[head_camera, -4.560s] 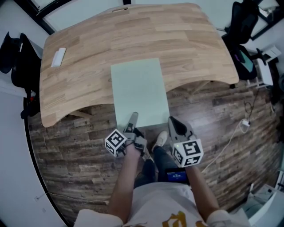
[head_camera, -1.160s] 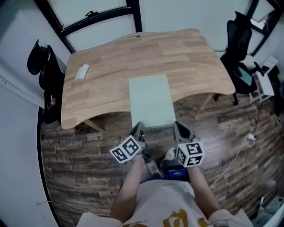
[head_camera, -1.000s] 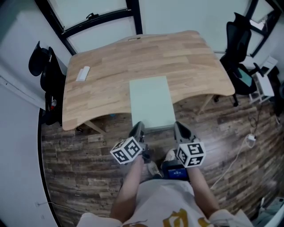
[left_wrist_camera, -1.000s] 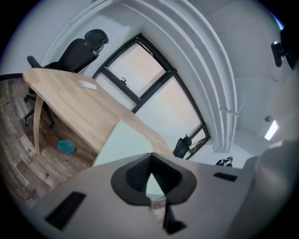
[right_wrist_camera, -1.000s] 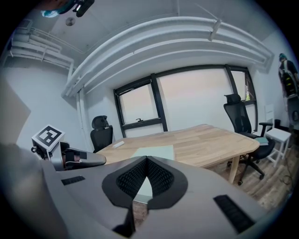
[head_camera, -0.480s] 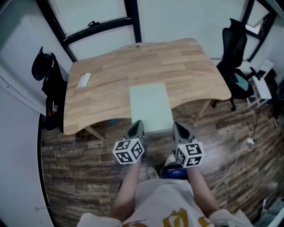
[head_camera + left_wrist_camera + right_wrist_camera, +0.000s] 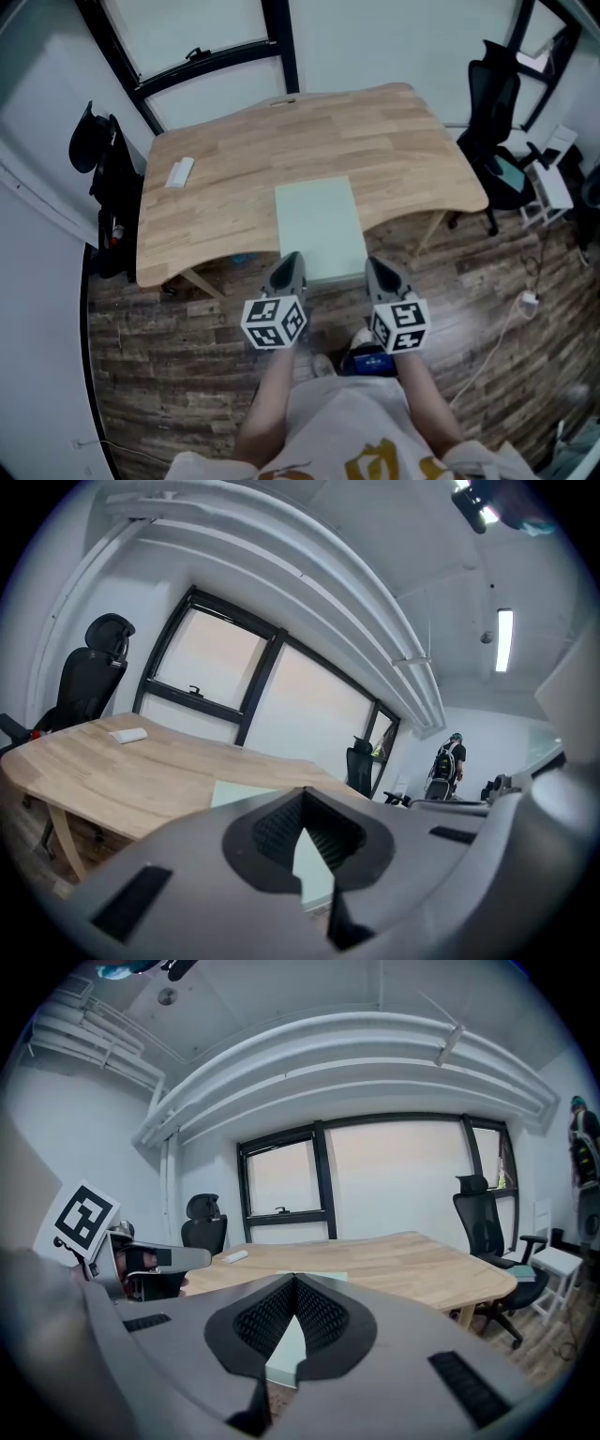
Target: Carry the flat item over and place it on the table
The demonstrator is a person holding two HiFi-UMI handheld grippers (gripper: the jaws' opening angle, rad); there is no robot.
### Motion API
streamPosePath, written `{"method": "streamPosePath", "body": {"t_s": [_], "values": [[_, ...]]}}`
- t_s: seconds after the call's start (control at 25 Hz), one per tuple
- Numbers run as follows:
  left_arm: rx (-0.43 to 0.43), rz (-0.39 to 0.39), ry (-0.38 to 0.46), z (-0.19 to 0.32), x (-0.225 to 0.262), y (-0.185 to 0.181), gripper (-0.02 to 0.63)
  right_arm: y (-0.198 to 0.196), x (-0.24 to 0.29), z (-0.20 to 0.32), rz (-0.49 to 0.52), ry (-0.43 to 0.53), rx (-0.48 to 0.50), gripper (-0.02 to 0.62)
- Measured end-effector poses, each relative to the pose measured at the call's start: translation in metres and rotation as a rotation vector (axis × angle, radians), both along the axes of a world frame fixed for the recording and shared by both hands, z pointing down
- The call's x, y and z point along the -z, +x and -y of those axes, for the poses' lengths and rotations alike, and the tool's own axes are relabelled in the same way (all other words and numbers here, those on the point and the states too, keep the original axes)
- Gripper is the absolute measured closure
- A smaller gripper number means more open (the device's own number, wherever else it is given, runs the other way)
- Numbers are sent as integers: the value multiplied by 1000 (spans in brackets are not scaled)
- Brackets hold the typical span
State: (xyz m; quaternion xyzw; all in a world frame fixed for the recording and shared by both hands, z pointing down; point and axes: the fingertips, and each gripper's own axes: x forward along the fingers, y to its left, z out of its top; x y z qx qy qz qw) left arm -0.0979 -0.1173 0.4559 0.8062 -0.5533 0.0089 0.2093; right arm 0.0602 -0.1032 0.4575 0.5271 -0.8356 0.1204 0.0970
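Note:
A pale green flat sheet (image 7: 319, 225) lies on the wooden table (image 7: 234, 159), its near end jutting past the table's front edge. My left gripper (image 7: 285, 258) is shut and empty, its tip over the sheet's near left corner. By the near right corner my right gripper (image 7: 374, 264) is shut and empty too. In the left gripper view the closed jaws (image 7: 305, 790) fill the lower frame, and the sheet (image 7: 239, 793) rests on the table beyond and below them. The right gripper view shows the sheet (image 7: 286, 1346) through the gap under its closed jaws (image 7: 295, 1275).
A small white object (image 7: 180, 172) sits at the table's far left. Black office chairs stand at the left (image 7: 98, 159) and at the right (image 7: 502, 94). A cable (image 7: 525, 300) trails over the wood floor. A person (image 7: 448, 761) stands far off.
Both grippers have risen a little. The left one has rolled, so its marker cube now faces more upward. The sheet has stayed where it was on the table.

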Motion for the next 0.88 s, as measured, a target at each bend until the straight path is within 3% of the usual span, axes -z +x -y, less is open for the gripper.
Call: {"method": "streamPosePath", "body": {"t_s": [0.36, 0.88], "values": [[-10, -24, 32, 2, 8, 0, 606, -3, 4, 2, 1, 3, 13, 598], [-12, 0, 37, 4, 8, 0, 606, -1, 0, 2, 6, -1, -11, 598]]}}
